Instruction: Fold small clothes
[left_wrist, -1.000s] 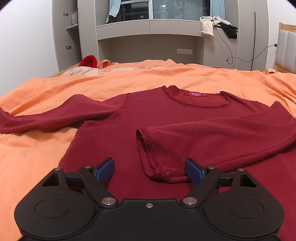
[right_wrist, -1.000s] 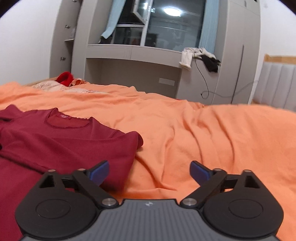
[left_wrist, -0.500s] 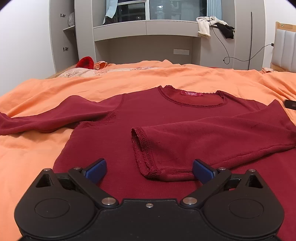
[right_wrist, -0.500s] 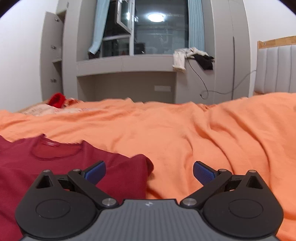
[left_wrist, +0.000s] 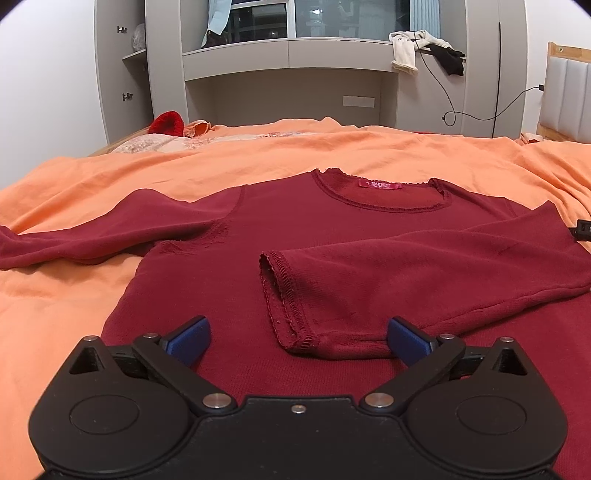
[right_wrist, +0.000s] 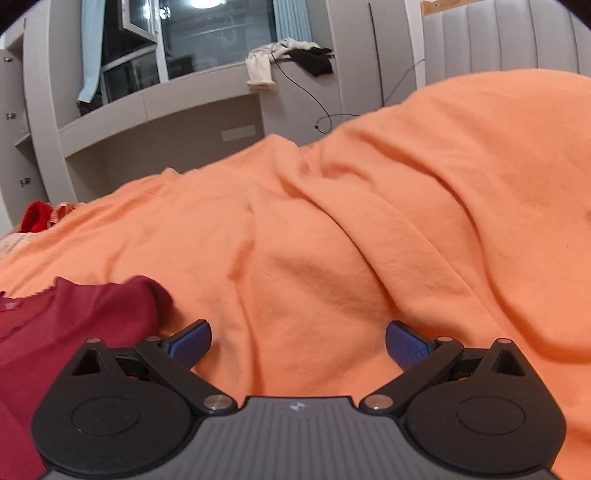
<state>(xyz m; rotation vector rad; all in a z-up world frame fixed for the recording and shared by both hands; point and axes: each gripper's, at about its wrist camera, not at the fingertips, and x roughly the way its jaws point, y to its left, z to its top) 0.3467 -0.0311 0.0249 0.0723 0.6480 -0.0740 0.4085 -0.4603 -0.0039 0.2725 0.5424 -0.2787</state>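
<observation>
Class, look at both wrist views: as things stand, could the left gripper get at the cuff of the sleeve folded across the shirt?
Probably yes. The left gripper is open and the cuff lies just ahead between its fingers, on top of the red shirt, with nothing over it.

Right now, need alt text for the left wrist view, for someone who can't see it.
A dark red long-sleeved top lies flat on an orange bedsheet, one sleeve folded across its front, the other sleeve stretched out sideways. The open left gripper sits low over the hem, holding nothing. Grey cabinets stand behind.
</observation>
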